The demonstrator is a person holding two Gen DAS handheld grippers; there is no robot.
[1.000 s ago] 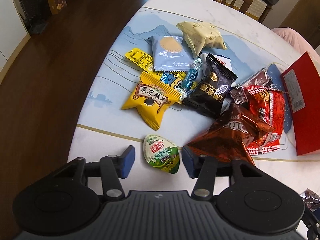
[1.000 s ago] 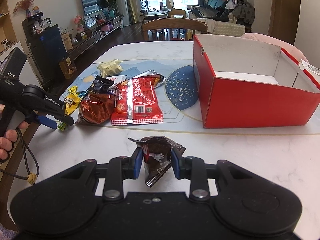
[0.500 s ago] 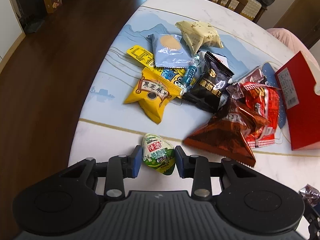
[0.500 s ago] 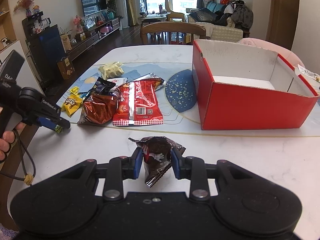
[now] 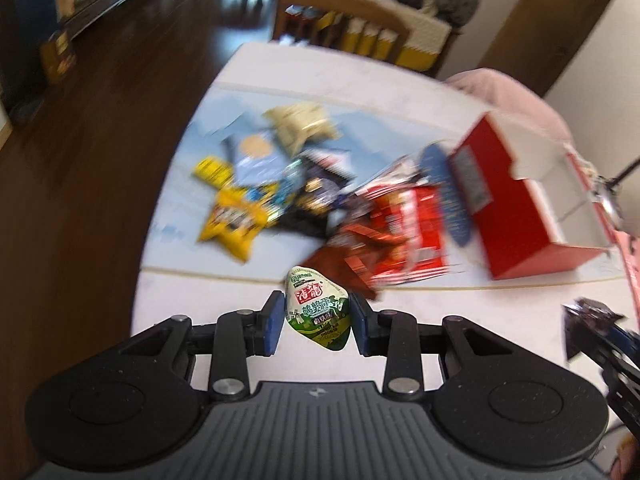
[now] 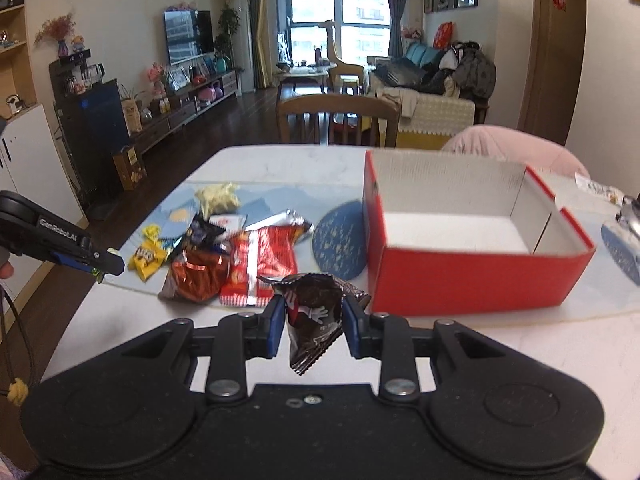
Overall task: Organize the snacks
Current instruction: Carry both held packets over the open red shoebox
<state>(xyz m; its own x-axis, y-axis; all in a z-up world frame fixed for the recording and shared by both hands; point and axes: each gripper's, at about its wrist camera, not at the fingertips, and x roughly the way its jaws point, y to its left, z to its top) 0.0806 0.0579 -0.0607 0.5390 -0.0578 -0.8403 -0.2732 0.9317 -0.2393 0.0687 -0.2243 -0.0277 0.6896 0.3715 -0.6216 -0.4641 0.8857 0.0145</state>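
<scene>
My left gripper (image 5: pixel 317 317) is shut on a small green and white egg-shaped snack packet (image 5: pixel 318 312), lifted clear of the white table (image 5: pixel 460 312). My right gripper (image 6: pixel 314 322) is shut on a crumpled dark brown wrapper (image 6: pixel 314 312), also held off the table. A pile of snack bags (image 5: pixel 304 196) lies on the blue mat: a yellow bag (image 5: pixel 236 220), a black bag, a copper-brown bag (image 6: pixel 196 276) and a red bag (image 6: pixel 264 264). The open red box (image 6: pixel 472 252) stands to the right, with nothing visible inside. In the right wrist view the left gripper (image 6: pixel 102 266) shows at the left edge.
A wooden chair (image 6: pixel 338 118) stands at the table's far end and a pink seat (image 6: pixel 508 146) sits behind the box. A round blue coaster (image 6: pixel 338 246) lies beside the box. The table's left edge (image 5: pixel 144 264) drops to dark wooden floor.
The left gripper closed on the green packet and lifted it off the table, tilting toward the box. The right gripper rose with the brown wrapper still in it.
</scene>
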